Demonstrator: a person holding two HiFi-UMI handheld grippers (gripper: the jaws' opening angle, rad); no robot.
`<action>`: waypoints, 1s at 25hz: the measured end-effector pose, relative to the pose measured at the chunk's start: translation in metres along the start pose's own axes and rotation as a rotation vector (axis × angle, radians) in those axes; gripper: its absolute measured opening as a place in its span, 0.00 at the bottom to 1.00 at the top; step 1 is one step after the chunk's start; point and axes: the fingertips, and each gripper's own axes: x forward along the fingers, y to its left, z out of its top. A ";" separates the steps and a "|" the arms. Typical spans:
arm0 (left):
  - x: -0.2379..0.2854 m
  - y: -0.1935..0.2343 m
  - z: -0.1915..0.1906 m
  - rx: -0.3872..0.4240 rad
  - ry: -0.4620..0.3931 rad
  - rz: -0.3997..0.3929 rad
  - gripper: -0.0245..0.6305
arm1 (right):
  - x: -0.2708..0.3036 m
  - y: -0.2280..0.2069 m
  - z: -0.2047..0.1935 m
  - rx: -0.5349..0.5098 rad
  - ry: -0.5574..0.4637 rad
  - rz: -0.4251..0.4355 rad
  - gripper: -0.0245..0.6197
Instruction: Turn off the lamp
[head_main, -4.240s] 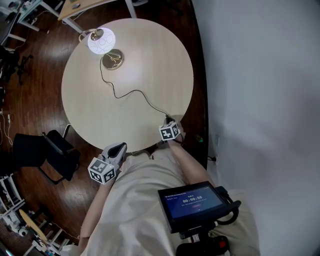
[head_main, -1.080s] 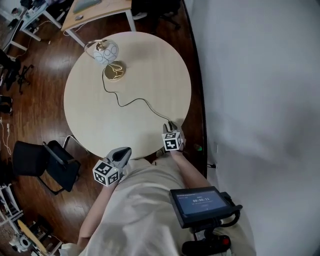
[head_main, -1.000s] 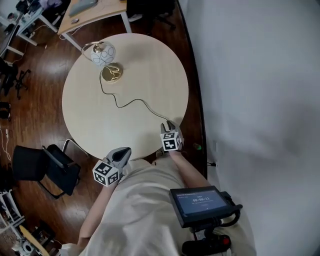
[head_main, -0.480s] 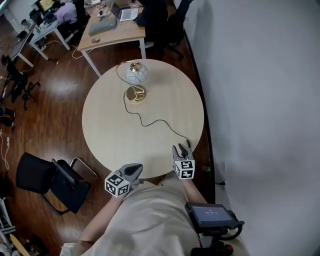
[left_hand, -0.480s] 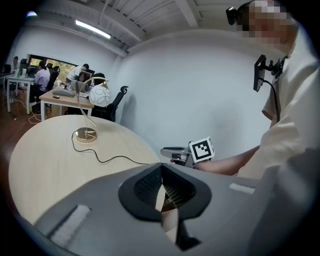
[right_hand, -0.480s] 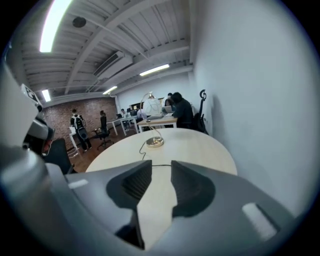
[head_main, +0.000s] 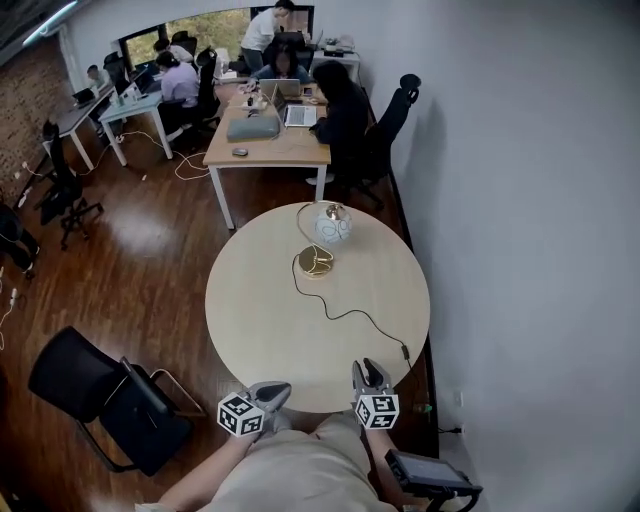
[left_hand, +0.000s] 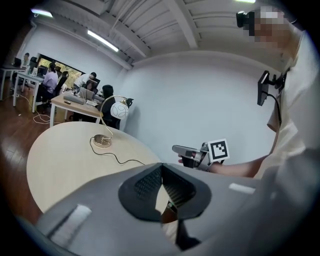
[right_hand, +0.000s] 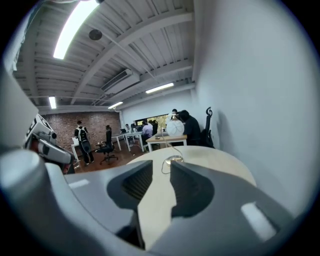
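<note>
From the head view, the lamp (head_main: 333, 226), glowing seconds ago, is dark, far across the tabletop (head_main: 260, 320) from my jaws. In the left gripper view, my left gripper (left_hand: 161, 167) has its jaws together, empty. In the right gripper view, my right gripper (right_hand: 161, 176) has its jaws narrowing on nothing. I judge the task done.

Nothing legible shows — the left cube (head_main: 241, 415) and right cube (head_main: 377, 410) carry only black-and-white square patterns, and the screen (head_main: 432, 473) is too small to read.
</note>
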 end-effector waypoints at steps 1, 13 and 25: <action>-0.007 0.002 -0.004 -0.007 -0.001 -0.009 0.00 | -0.007 0.012 0.001 0.010 -0.013 -0.001 0.21; -0.003 -0.032 -0.042 0.023 0.062 -0.182 0.00 | -0.094 0.078 -0.018 0.016 -0.045 0.013 0.19; -0.012 -0.110 -0.068 0.066 0.146 -0.267 0.00 | -0.195 0.076 0.003 0.072 -0.150 -0.106 0.15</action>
